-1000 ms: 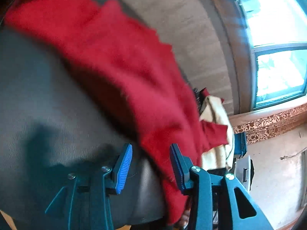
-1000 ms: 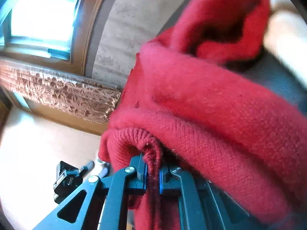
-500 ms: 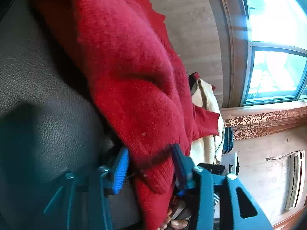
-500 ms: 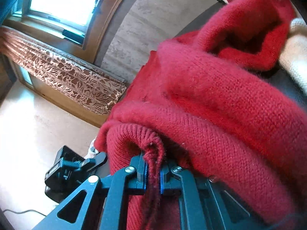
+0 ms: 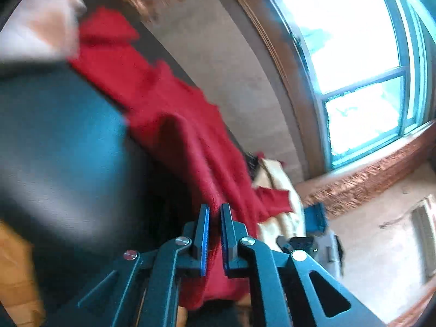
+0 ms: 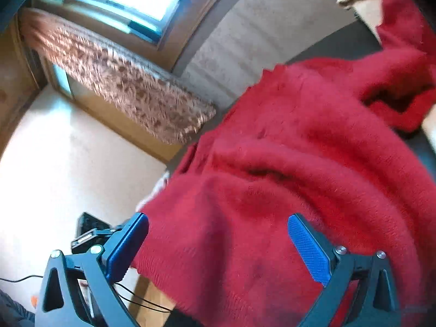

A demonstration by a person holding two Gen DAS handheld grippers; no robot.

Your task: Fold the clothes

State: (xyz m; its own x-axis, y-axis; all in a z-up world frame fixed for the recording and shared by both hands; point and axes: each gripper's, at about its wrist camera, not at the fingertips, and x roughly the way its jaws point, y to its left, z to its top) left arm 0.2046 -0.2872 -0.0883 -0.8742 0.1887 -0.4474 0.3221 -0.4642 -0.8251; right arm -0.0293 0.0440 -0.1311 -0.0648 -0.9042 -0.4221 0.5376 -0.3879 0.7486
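1. The red sweater (image 5: 174, 125) lies draped over a dark padded surface (image 5: 60, 141), running from the upper left of the left wrist view down to the gripper at the bottom – the picture is blurred.
2. The left gripper (image 5: 215, 231) has its jaws nearly together, clamped on a fold of the red sweater; the knit shows between the blue pads (image 5: 205, 242) and hangs out below them.
3. Beyond that fold, a cream garment (image 5: 275, 171) lies at the far end of the dark surface, with a red sleeve end across it.
4. In the right wrist view the red sweater (image 6: 286, 163) fills most of the frame, bunched in soft ridges.
5. The right gripper (image 6: 218, 242) has its jaws opening, spread wide – the sweater's ribbed hem lies between the two blue pads (image 6: 308, 248), and neither pad presses on it.
6. A window (image 5: 354, 62) with a patterned sill (image 6: 122, 87) stands behind, and a black device (image 6: 90, 234) sits on the pale floor (image 6: 54, 163) below the right gripper.
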